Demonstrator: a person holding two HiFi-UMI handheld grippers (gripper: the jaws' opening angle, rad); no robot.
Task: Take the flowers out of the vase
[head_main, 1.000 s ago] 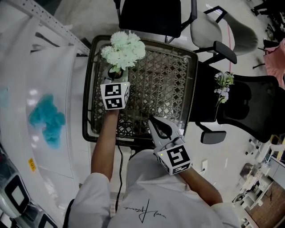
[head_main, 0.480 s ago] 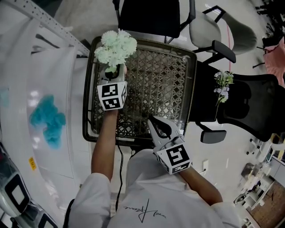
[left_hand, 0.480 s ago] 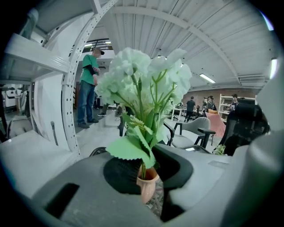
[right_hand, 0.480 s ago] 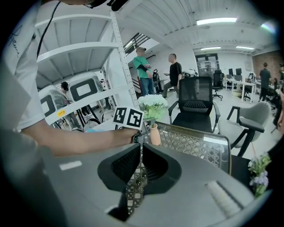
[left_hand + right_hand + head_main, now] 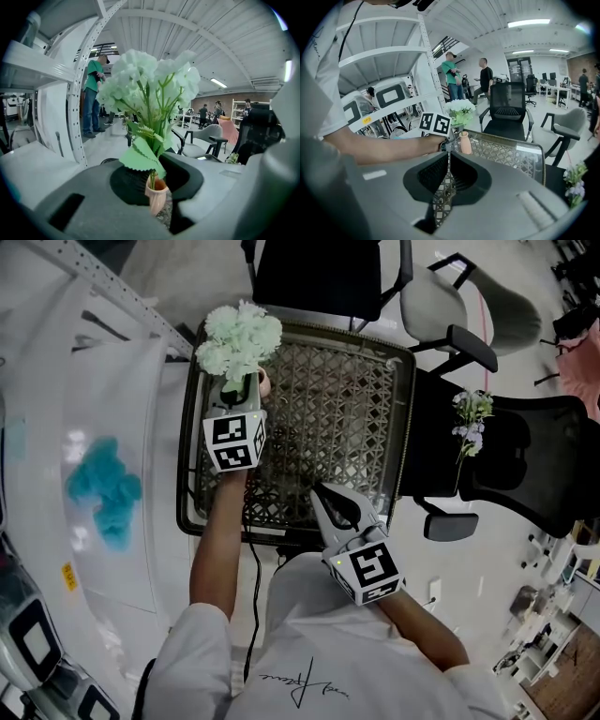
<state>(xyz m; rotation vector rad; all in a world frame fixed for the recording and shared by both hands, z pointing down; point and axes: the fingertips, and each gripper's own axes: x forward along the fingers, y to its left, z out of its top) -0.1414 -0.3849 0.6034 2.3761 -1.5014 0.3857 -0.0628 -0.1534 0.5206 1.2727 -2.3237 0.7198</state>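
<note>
A bunch of pale green-white flowers [image 5: 242, 338] stands in a small peach vase [image 5: 262, 382] at the far left corner of the mesh table [image 5: 328, 418]. My left gripper [image 5: 246, 396] reaches in under the blooms. In the left gripper view the vase [image 5: 156, 194] sits between the pads, with its stems and a leaf [image 5: 140, 159] rising from its mouth. The jaws have just been closing and now hold the vase. My right gripper [image 5: 320, 494] rests by the table's near edge, shut with nothing in it. In the right gripper view it [image 5: 446, 159] looks toward the vase [image 5: 465, 143].
Office chairs stand behind and to the right of the table. A small purple and white flower sprig [image 5: 469, 423] lies on the black chair. A white shelf sheet with a teal thing [image 5: 101, 491] runs along the left. People stand far back [image 5: 485, 79].
The flower bunch has shifted left and slightly away, and the left gripper has moved a little left with it. The vase's rim now shows beside the gripper. The right gripper has not moved.
</note>
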